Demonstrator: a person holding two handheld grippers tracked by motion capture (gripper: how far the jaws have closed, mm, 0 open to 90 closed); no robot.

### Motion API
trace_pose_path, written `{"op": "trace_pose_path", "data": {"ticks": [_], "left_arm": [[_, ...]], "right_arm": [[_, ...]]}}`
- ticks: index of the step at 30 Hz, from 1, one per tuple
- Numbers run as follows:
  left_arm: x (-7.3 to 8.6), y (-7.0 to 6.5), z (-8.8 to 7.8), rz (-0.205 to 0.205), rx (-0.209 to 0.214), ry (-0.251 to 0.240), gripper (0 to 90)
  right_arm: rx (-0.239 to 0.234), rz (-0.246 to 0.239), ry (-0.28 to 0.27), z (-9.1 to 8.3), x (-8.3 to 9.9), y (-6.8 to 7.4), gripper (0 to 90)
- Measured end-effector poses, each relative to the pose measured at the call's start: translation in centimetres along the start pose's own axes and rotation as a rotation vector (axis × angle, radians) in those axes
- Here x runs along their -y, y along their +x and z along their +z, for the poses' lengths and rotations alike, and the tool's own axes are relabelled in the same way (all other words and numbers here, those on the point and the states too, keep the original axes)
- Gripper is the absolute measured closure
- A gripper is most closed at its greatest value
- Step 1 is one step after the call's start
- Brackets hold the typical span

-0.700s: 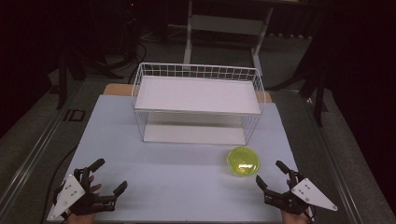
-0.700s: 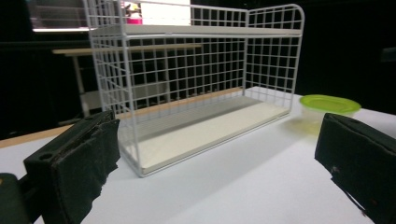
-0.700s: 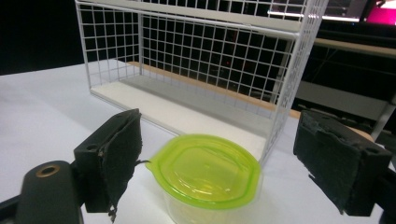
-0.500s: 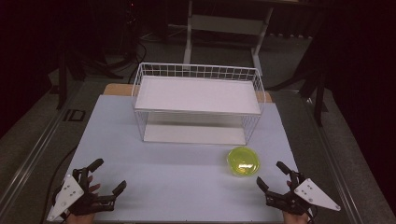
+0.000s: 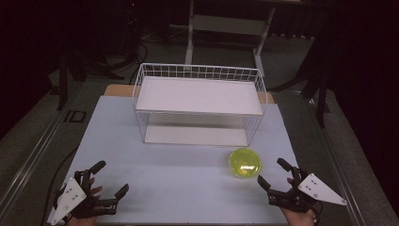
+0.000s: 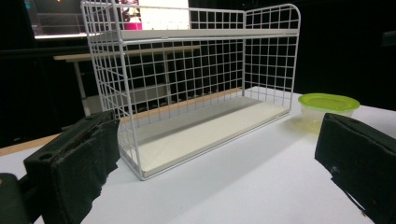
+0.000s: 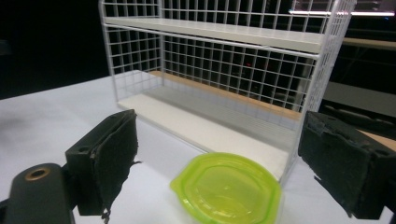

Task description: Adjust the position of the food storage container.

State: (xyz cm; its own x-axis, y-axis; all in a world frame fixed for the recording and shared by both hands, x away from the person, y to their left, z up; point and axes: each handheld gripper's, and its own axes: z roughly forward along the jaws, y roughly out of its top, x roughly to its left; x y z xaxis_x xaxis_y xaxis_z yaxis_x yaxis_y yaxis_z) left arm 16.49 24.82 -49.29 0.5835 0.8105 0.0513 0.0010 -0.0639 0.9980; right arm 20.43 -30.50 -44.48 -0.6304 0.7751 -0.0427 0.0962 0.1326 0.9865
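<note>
A lime-green lidded plastic container (image 5: 245, 163) sits on the white table, just in front of the right end of a white two-tier wire rack (image 5: 200, 103). My right gripper (image 5: 270, 171) rests near the table's front right corner, open and empty, its jaws pointing at the container a short way off. In the right gripper view the container (image 7: 229, 191) lies low between the wide jaws of that gripper (image 7: 219, 135). My left gripper (image 5: 113, 177) is open and empty at the front left. In its view the left gripper (image 6: 217, 140) frames the rack (image 6: 196, 84), with the container (image 6: 328, 105) at the right.
The white tabletop (image 5: 179, 174) has free room between the two grippers and in front of the rack. Both rack shelves (image 5: 197, 94) are bare. Dark floor, cables and a metal stand (image 5: 226, 23) lie beyond the table's far edge.
</note>
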Motion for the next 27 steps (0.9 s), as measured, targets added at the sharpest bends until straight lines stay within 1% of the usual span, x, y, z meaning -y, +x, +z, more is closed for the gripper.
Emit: {"op": "trace_pose_path", "data": {"ticks": [1, 3, 4, 6, 7, 9, 10, 11, 14, 15, 17, 18, 20, 21, 22, 24, 27], "left_arm": [[0.0, 0.0, 0.0, 0.003, 0.001, 0.003, 0.3], [0.0, 0.0, 0.1, 0.000, 0.000, 0.001, 0.3], [0.1, -0.1, 0.1, -0.001, 0.000, 0.001, 0.3], [0.1, -0.1, 0.1, -0.001, -0.001, 0.002, 0.3], [0.1, -0.1, 0.1, 0.002, -0.003, 0.001, 0.3], [0.1, -0.1, 0.0, 0.000, -0.002, 0.000, 0.3], [0.1, -0.1, 0.0, 0.001, -0.004, 0.002, 0.3], [0.1, 0.0, 0.0, 0.002, -0.006, 0.004, 0.3], [0.1, 0.0, -0.1, -0.001, -0.011, 0.002, 0.3], [0.1, 0.0, -0.1, -0.001, -0.011, 0.002, 0.3], [0.1, 0.1, -0.1, -0.001, -0.012, 0.001, 0.3], [0.1, 0.1, -0.1, -0.001, -0.013, 0.001, 0.3], [0.1, 0.0, -0.1, 0.002, -0.013, 0.003, 0.3], [0.1, 0.0, -0.1, 0.004, -0.014, 0.004, 0.3], [0.0, 0.0, -0.2, 0.004, -0.014, 0.004, 0.3], [0.0, 0.0, -0.2, 0.006, -0.017, 0.001, 0.4], [0.0, 0.1, -0.3, 0.003, -0.021, -0.001, 0.3]], "right_arm": [[0.003, 0.001, 0.007, 0.3, -0.1, -0.2, 13.7], [0.007, 0.006, 0.037, 1.2, -0.2, -0.9, 15.8], [0.002, 0.006, 0.043, 1.5, -0.1, -1.1, 19.8], [0.012, 0.038, 0.054, 2.2, 0.0, -2.0, 24.5], [0.011, 0.048, 0.059, 2.5, 0.0, -2.3, 31.6], [0.040, 0.030, 0.091, 3.1, 0.1, -2.9, 39.6], [0.045, 0.033, 0.106, 3.4, 0.2, -3.3, 45.4], [0.042, 0.043, 0.117, 3.7, 0.3, -3.6, 50.0], [0.050, 0.044, 0.157, 4.6, 0.7, -4.5, 64.2], [0.064, 0.040, 0.170, 4.8, 0.9, -4.8, 66.3], [0.084, 0.045, 0.197, 5.3, 1.3, -5.3, 74.8], [0.104, 0.041, 0.220, 5.6, 1.5, -5.6, 79.2], [0.133, 0.050, 0.264, 6.0, 2.0, -6.0, 87.2], [0.167, 0.052, 0.295, 6.3, 2.3, -6.2, 89.9], [0.182, 0.064, 0.317, 6.6, 2.6, -6.4, 90.0], [0.194, 0.069, 0.365, 7.0, 3.5, -6.6, 90.0], [0.200, 0.086, 0.406, 7.4, 4.4, -6.6, 90.0]]}}
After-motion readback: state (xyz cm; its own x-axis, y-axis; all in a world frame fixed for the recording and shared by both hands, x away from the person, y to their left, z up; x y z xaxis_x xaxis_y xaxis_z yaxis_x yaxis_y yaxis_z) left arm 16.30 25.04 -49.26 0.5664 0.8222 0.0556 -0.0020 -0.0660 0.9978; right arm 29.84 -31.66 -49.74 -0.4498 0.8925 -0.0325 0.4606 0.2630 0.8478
